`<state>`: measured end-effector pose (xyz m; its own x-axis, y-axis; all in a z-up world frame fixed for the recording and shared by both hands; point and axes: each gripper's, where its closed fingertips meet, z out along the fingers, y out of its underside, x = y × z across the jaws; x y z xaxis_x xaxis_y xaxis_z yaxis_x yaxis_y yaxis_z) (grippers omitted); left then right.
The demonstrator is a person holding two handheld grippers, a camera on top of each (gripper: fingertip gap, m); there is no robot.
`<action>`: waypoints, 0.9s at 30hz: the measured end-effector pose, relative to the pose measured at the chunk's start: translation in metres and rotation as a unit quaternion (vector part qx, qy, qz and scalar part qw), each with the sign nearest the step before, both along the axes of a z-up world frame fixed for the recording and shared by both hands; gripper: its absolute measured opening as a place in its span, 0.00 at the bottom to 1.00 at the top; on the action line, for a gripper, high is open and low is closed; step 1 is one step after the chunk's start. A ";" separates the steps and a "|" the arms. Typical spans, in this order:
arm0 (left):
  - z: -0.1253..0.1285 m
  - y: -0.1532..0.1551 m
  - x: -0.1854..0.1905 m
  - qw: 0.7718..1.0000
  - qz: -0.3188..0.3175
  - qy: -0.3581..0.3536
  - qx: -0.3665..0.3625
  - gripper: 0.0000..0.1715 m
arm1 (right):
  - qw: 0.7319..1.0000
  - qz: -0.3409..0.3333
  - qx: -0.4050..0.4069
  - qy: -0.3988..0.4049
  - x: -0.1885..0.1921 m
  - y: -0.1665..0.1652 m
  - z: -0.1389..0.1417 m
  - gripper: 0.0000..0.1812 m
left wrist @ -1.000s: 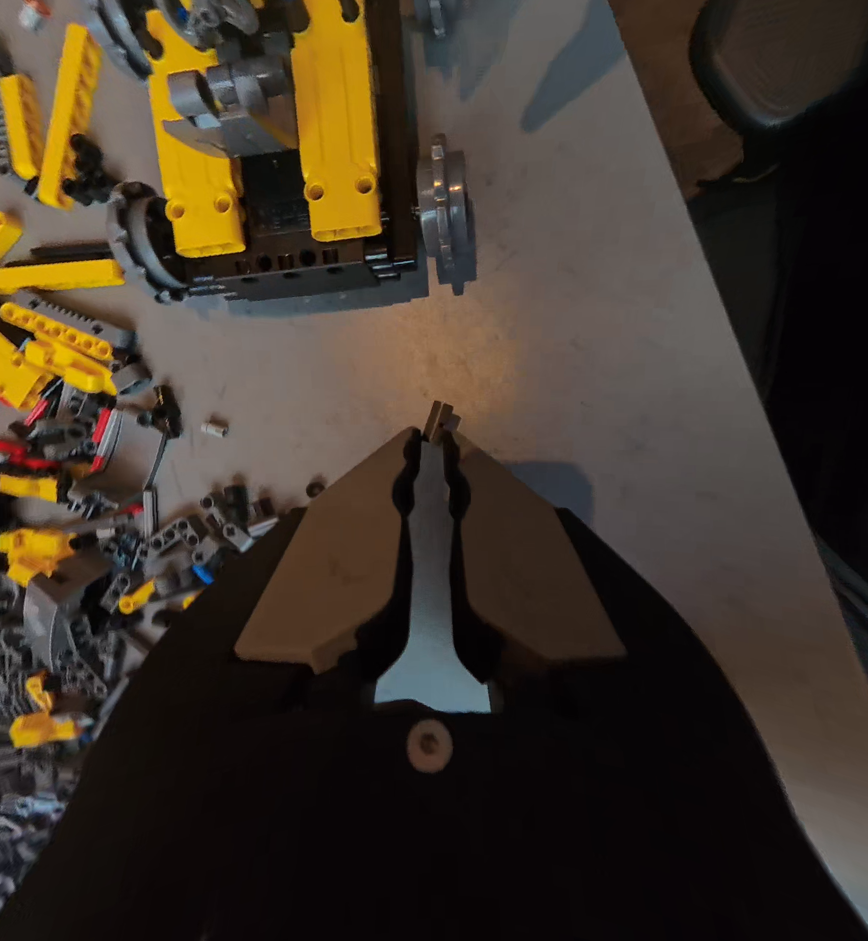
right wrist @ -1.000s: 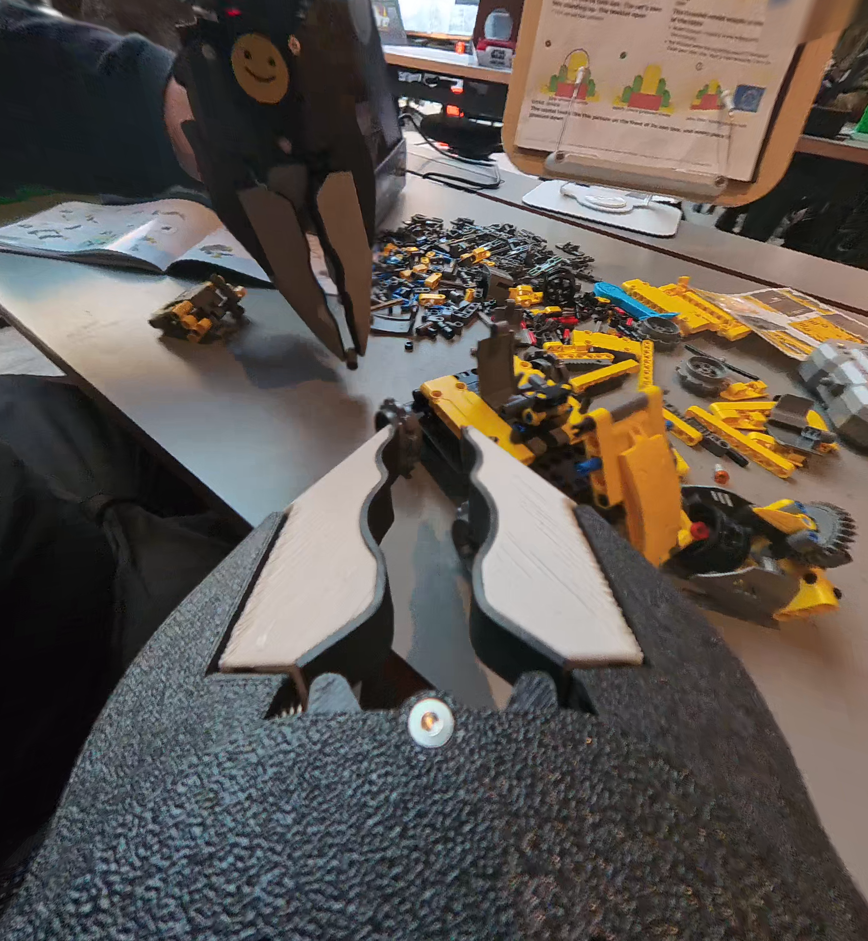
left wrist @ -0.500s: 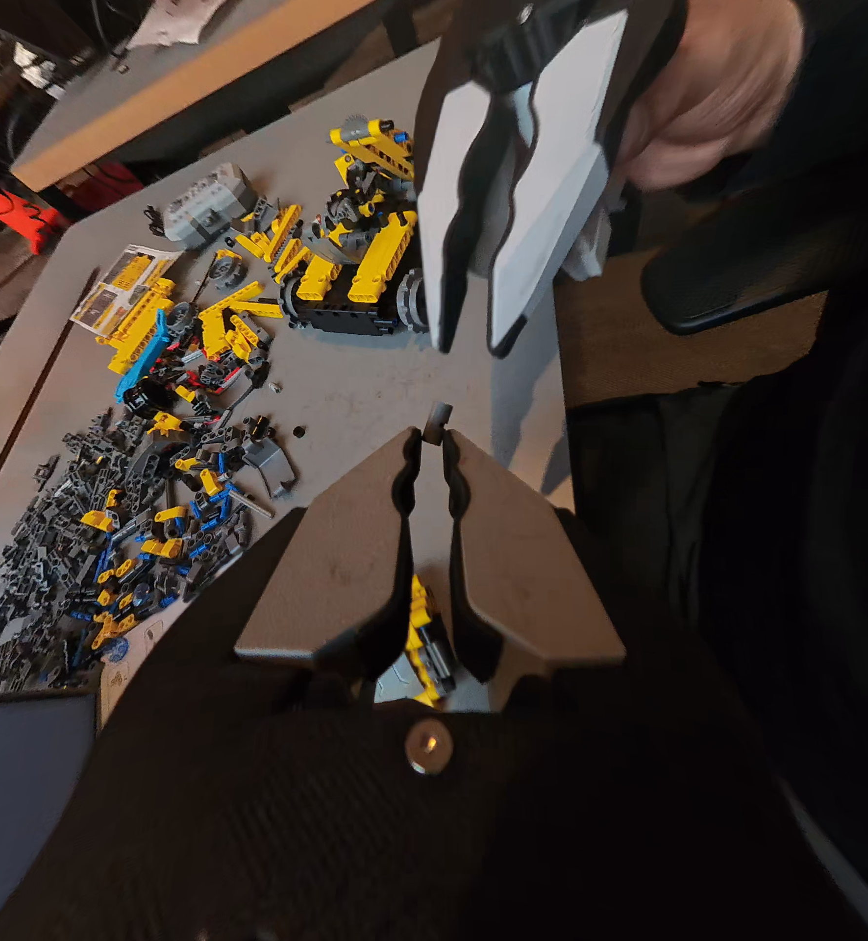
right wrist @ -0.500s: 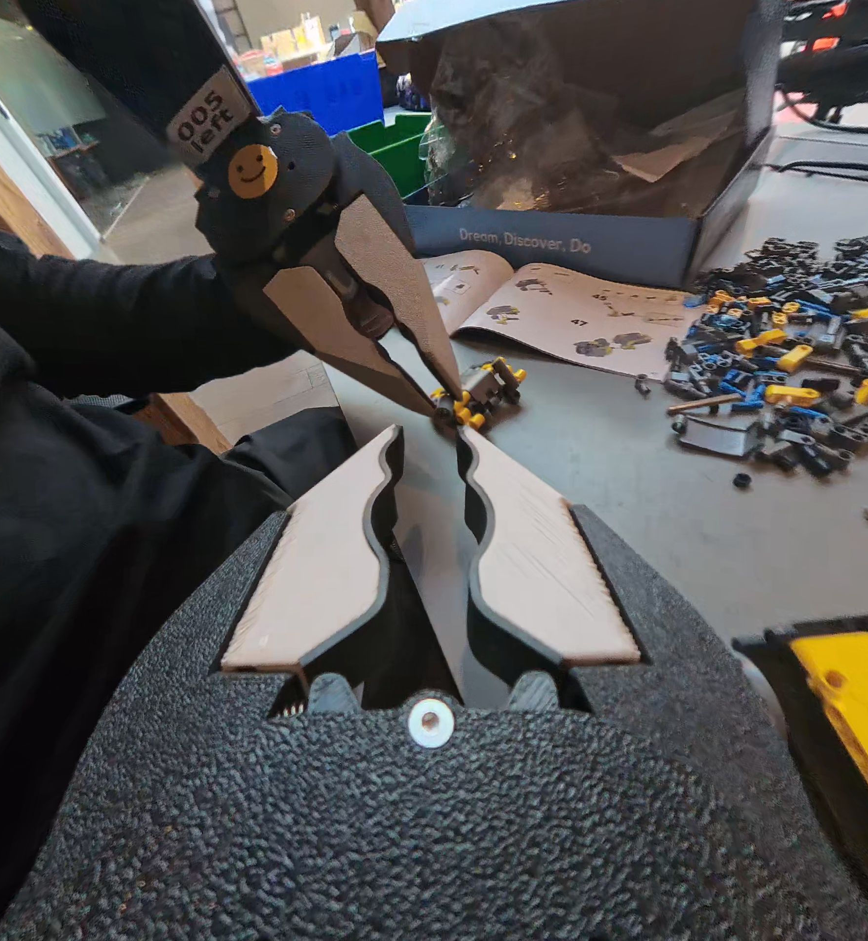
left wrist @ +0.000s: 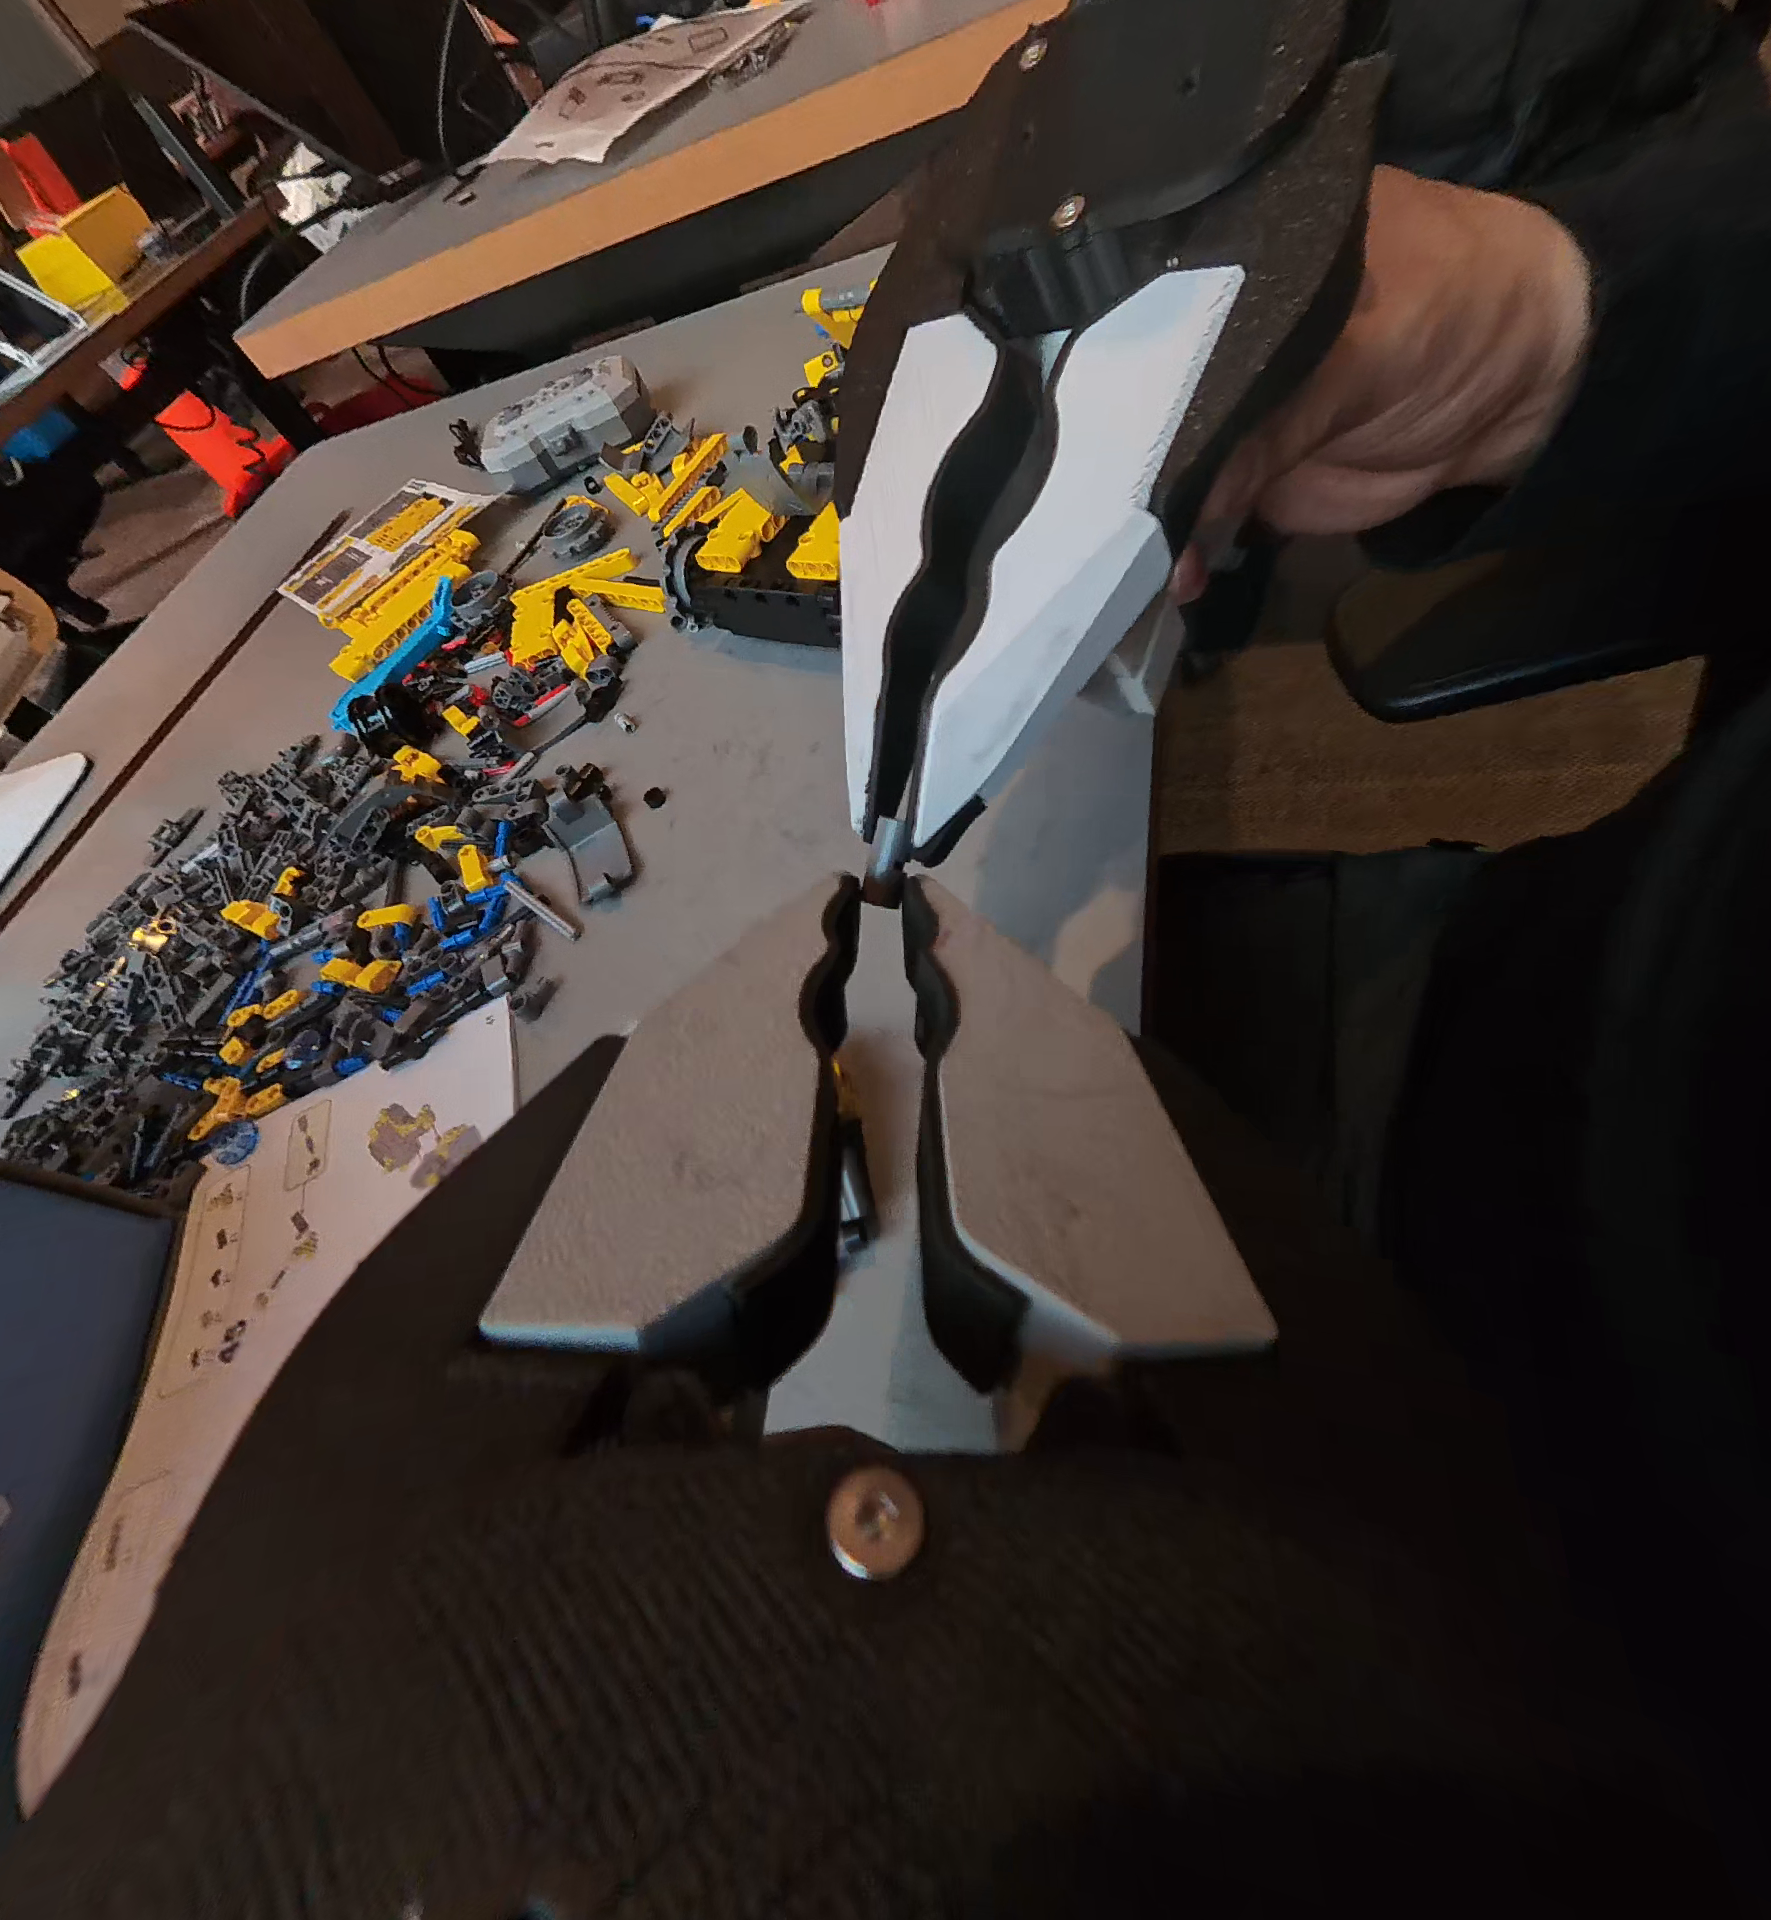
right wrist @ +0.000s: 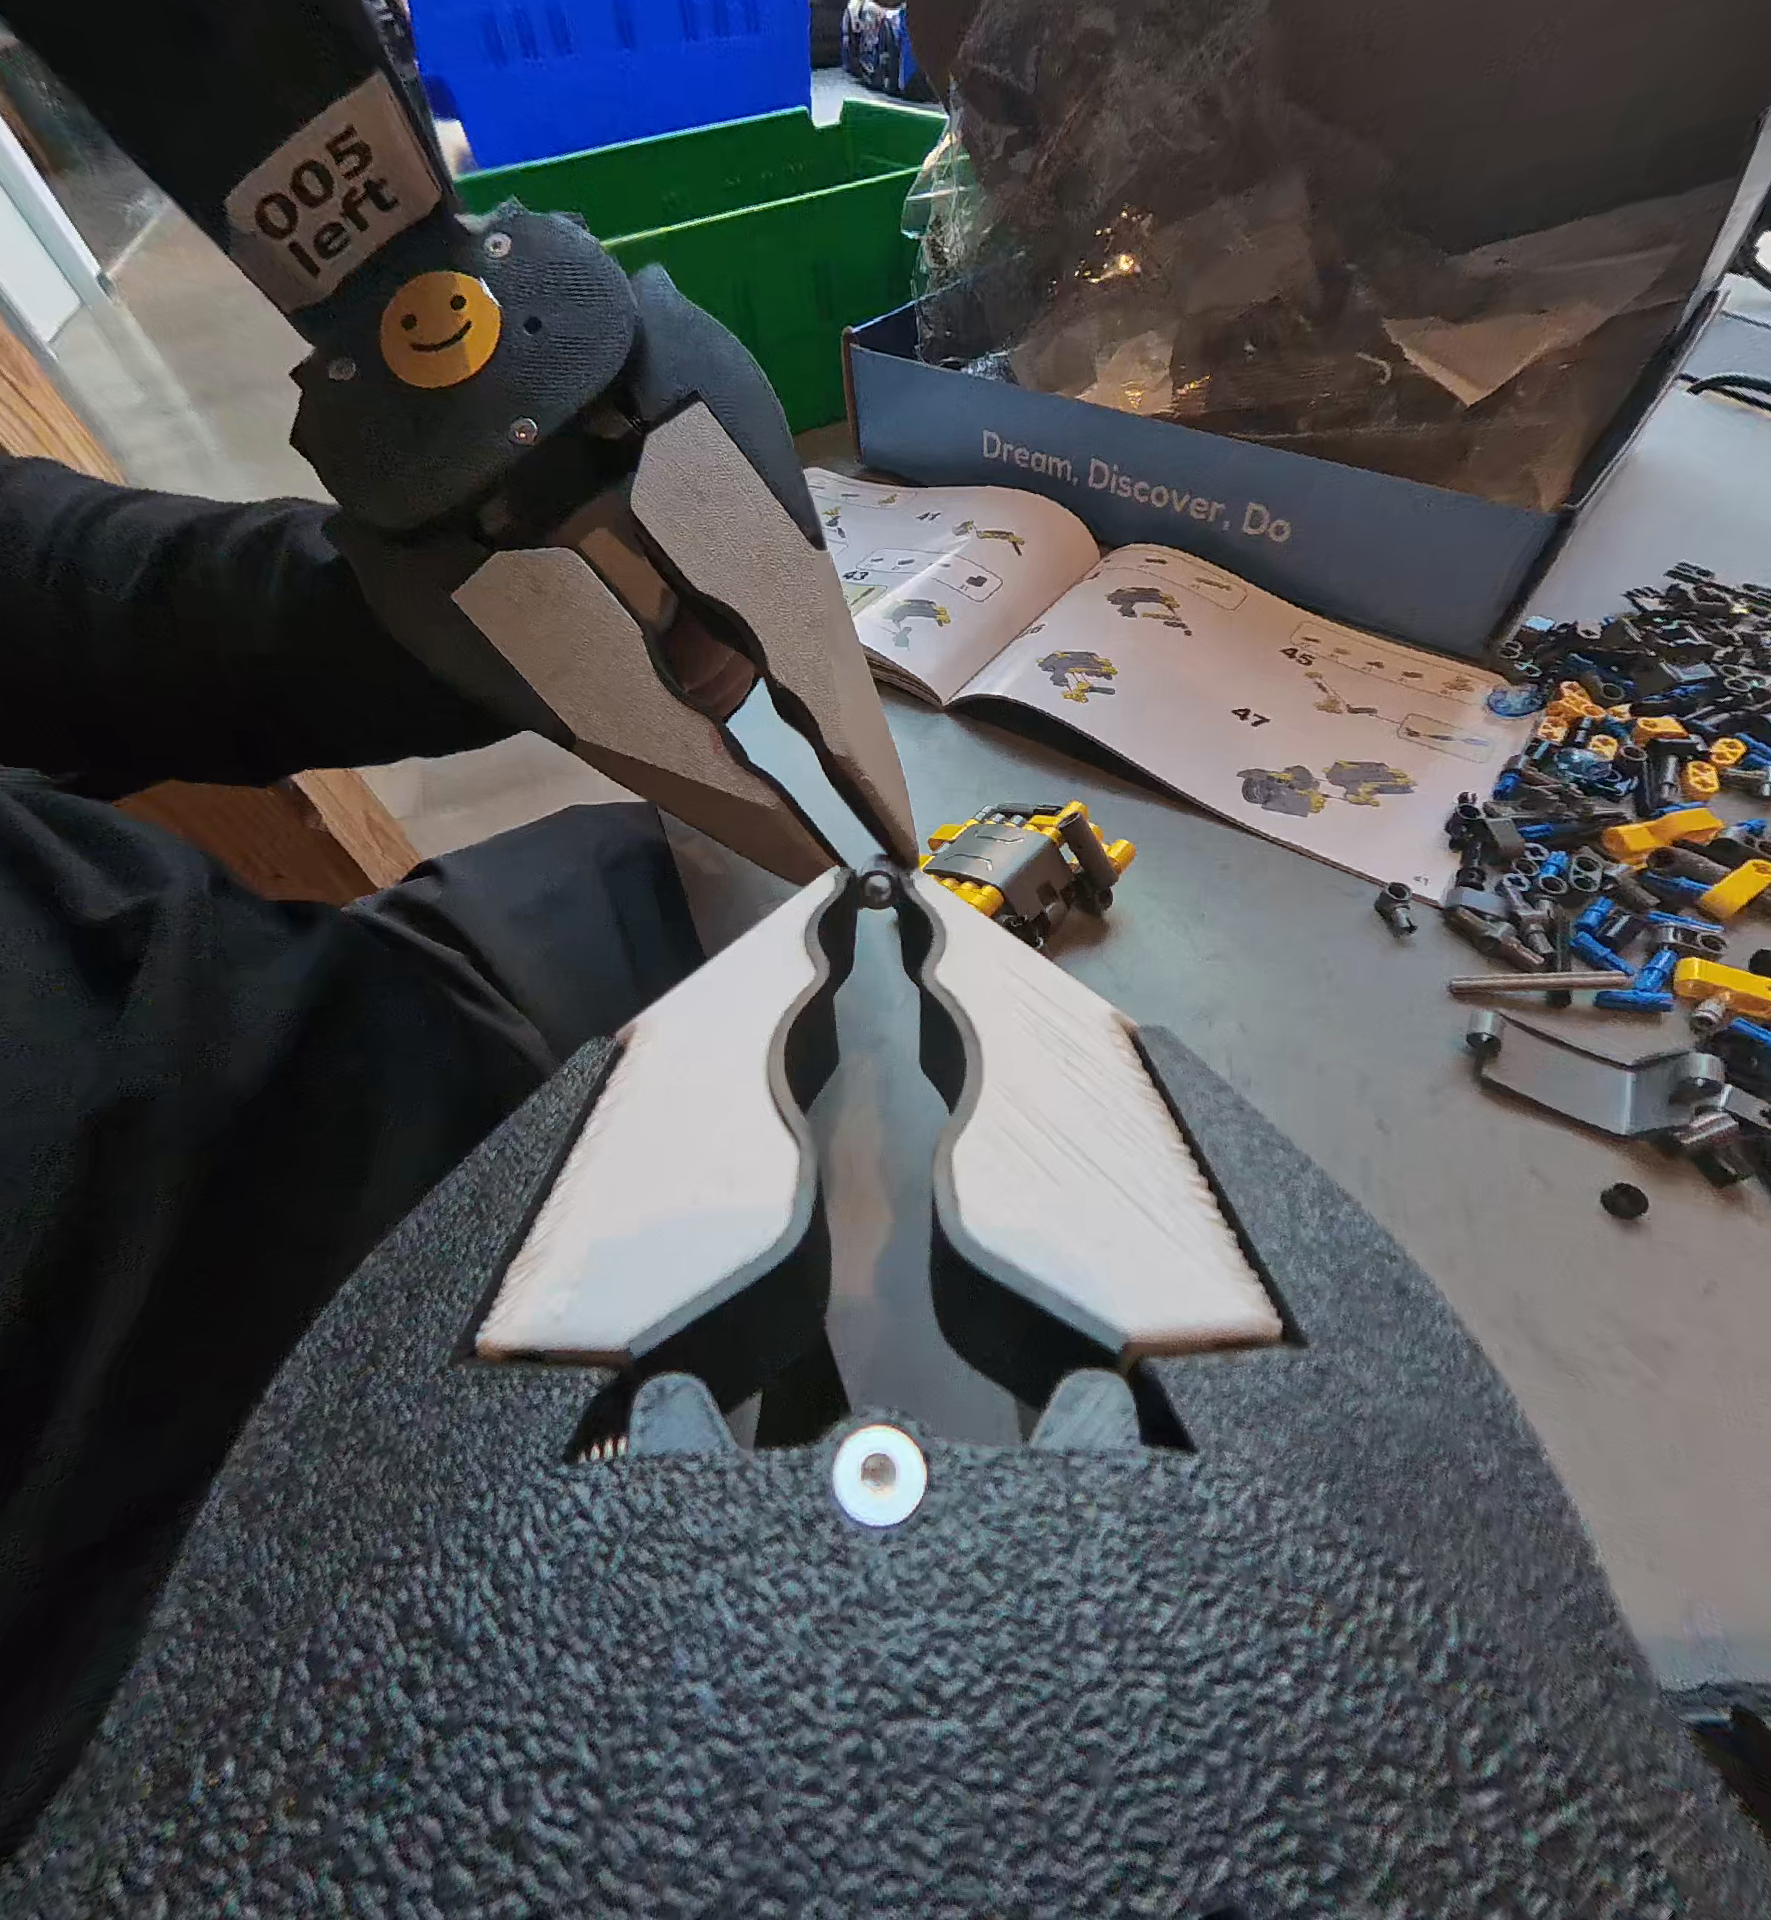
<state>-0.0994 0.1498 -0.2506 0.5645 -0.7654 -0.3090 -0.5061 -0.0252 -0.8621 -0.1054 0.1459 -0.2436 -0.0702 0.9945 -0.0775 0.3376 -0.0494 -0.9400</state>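
A small dark grey pin point(left wrist: 886, 860) is held in the air just past the table's near edge. My left gripper point(left wrist: 879, 891) is shut on one end of it. My right gripper point(left wrist: 896, 831) comes down from above, and its tips pinch the other end. In the right wrist view the pin point(right wrist: 876, 886) shows end-on, as a round dark dot, between the right gripper's point(right wrist: 876, 896) tips. The left gripper point(right wrist: 870, 857) meets it there from the upper left. A small yellow and black sub-assembly point(right wrist: 1026, 862) lies on the table just beyond the tips.
A loose pile of black, blue and yellow parts point(left wrist: 289, 935) covers the table's left. A partly built yellow vehicle point(left wrist: 756, 540) and a grey battery box point(left wrist: 564, 421) stand farther back. An open instruction booklet point(right wrist: 1172, 665) and a dark blue box point(right wrist: 1224, 499) sit nearby. Only a small space, under 4 cm, lies between the two pairs of fingers. The partly built yellow vehicle point(left wrist: 756, 540) lies around 20 centimeters away from my right fingertips.
My left gripper has lifted the pin from near the vehicle and swung it towards the table edge. My right gripper has left the vehicle, met the pin and closed on it.
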 end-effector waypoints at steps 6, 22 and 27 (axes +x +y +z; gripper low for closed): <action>-0.010 0.002 -0.012 0.992 0.057 -0.064 -0.090 0.11 | 0.998 -0.002 0.027 -0.054 -0.001 0.003 -0.014 0.03; -0.076 0.025 -0.052 0.965 0.095 0.043 -0.243 0.36 | 0.958 0.060 0.133 -0.248 -0.021 0.033 -0.062 0.03; -0.075 0.027 -0.051 0.961 0.091 0.057 -0.254 0.35 | 0.957 0.057 0.126 -0.255 -0.018 0.034 -0.066 0.03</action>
<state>-0.1502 0.1771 -0.3256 0.6875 -0.7261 0.0101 -0.5448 -0.5249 -0.6540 -0.1237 0.1797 -0.3101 -0.1966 0.9741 0.1114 0.7448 0.2223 -0.6292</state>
